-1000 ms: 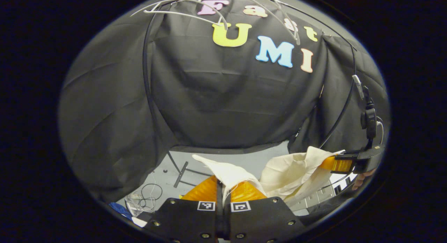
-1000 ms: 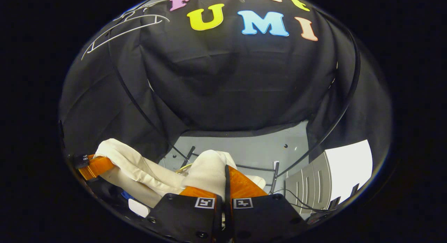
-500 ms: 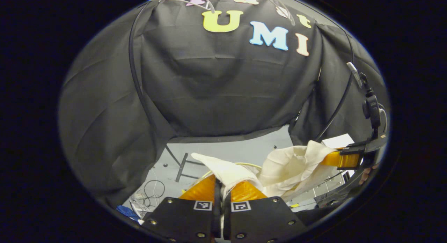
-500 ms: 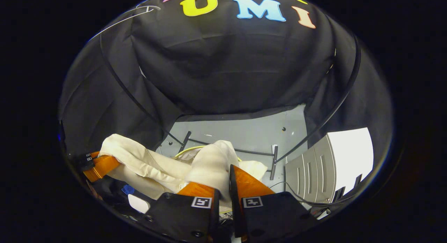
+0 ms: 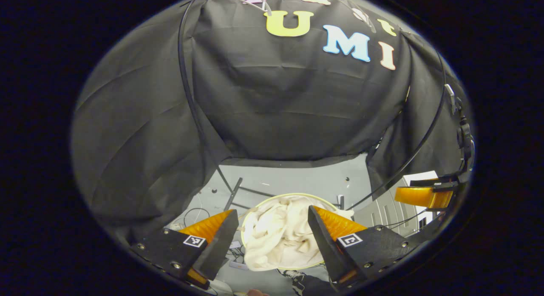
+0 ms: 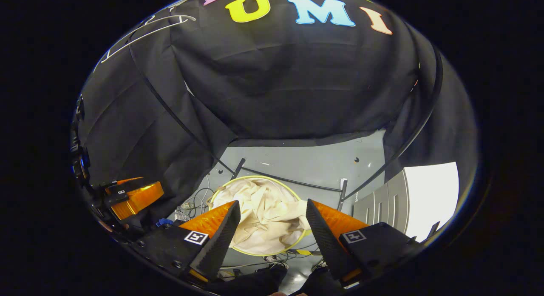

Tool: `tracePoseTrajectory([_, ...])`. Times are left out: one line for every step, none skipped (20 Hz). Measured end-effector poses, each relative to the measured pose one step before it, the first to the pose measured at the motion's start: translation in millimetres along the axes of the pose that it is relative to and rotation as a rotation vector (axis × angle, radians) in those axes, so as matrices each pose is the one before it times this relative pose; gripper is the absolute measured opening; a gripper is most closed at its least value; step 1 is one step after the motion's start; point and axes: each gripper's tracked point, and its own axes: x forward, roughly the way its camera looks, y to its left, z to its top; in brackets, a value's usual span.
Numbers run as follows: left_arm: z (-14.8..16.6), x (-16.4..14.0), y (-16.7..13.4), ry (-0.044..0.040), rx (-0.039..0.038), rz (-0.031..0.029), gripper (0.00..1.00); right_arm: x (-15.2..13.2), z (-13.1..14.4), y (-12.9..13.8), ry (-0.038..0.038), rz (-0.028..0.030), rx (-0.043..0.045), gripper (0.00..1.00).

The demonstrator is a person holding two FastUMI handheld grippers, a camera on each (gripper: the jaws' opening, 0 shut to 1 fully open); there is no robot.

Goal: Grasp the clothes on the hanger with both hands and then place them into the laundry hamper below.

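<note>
The cream garment (image 5: 276, 234) lies crumpled inside the round laundry hamper (image 5: 293, 195) on the grey floor below. My left gripper (image 5: 273, 211) hangs open above it, nothing between its fingers. My right gripper (image 6: 272, 207) is open as well, over the same garment (image 6: 263, 213) and hamper rim (image 6: 250, 177). The right gripper (image 5: 420, 196) appears at the right edge of the left gripper view, and the left gripper (image 6: 136, 194) at the left edge of the right gripper view. A bare white hanger (image 6: 144, 30) hangs high up on the rack.
Black rack poles (image 5: 189, 100) curve down to a base on the floor behind the hamper. Loose cables (image 6: 193, 200) lie left of the hamper. A white cabinet (image 6: 425, 198) stands to the right.
Both grippers have opened and let go of the garment, which dropped into the hamper. The two grippers have moved apart from each other.
</note>
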Motion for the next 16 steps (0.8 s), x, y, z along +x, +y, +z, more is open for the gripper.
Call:
tracePoseTrajectory([1.62, -3.8, -4.01, -0.00086, -0.00405, 0.0147, 0.96, -4.36, 2.66, -8.64, -0.00657, -0.00079, -0.00171, 0.98])
tracePoseTrajectory([2.11, -3.5, -3.84, -0.00165, -0.00351, 0.01132, 0.96, -3.87, 4.81, -8.83, -0.01083, -0.00169, 0.00274, 0.98])
tracePoseTrajectory([2.69, -3.76, -5.27, -0.00164, -0.00246, 0.01082, 0.96, -4.02, 4.92, -9.16, -0.01327, -0.00349, 0.00597, 0.98])
tracePoseTrajectory([2.12, -3.35, -6.14, -0.00161, 0.00092, 0.01025, 0.96, -4.46, 2.5, -9.24, -0.0107, -0.00272, 0.00978, 0.98])
tracePoseTrajectory([0.3, -2.77, -7.22, 0.00045, 0.00447, 0.00638, 0.96, -3.43, 4.21, -9.06, -0.00879, -0.00137, 0.01163, 0.98])
tracePoseTrajectory([-1.4, -2.88, -8.39, 0.0027, 0.00725, 0.00149, 0.96, -3.17, 3.54, -8.8, -0.00931, -0.00173, 0.00956, 0.98])
tracePoseTrajectory([-0.4, -2.6, -9.37, 0.00486, 0.0102, -0.00047, 0.96, -3.31, 4.99, -9.48, -0.01027, -0.00521, 0.00595, 0.98])
tracePoseTrajectory([1.09, -4.47, -13.08, 0.00081, 0.01296, 0.00018, 0.96, -3.14, 3.18, -10.47, -0.01124, -0.00699, 0.00502, 0.98])
tracePoseTrajectory([2.98, -2.91, -10.26, -0.00278, 0.01153, -0.00004, 0.96, -3.37, 3.9, -10.55, -0.00976, -0.00583, 0.00616, 0.98])
tracePoseTrajectory([2.75, -3.99, -11.03, -0.00447, 0.0125, 0.00169, 0.96, -2.58, 0.38, -10.06, -0.00698, -0.00337, 0.0063, 0.98])
tracePoseTrajectory([3.65, -3.17, -10.89, -0.00385, 0.01076, 0.00079, 0.96, -1.27, 0.82, -9.95, -0.003, -0.00394, 0.00552, 0.98])
tracePoseTrajectory([1.15, -3.66, -11.38, -0.0026, 0.00821, 0.00245, 0.96, -2.17, -1.3, -10.73, 0.00001, -0.00388, 0.00564, 0.98])
tracePoseTrajectory([0.93, -1.8, -12.63, -0.00063, 0.00665, 0.00365, 0.96, -1.84, -0.01, -10.84, 0.00011, -0.00205, 0.00536, 0.98])
tracePoseTrajectory([2.63, -2.72, -10.98, -0.00117, 0.00356, 0.0016, 0.96, -2.64, -2.59, -9.99, 0.0003, -0.00226, 0.00513, 0.98])
tracePoseTrajectory([5.08, -2.54, -12.16, -0.00521, 0.0019, 0.00116, 0.96, -2.52, 0.45, -10.68, -0.00196, -0.00052, 0.00502, 0.98])
tracePoseTrajectory([5.41, -4.79, -12.27, -0.01081, 0.00121, 0.00262, 0.96, -3.38, 1.25, -10.54, -0.00527, -0.00004, 0.00557, 0.98])
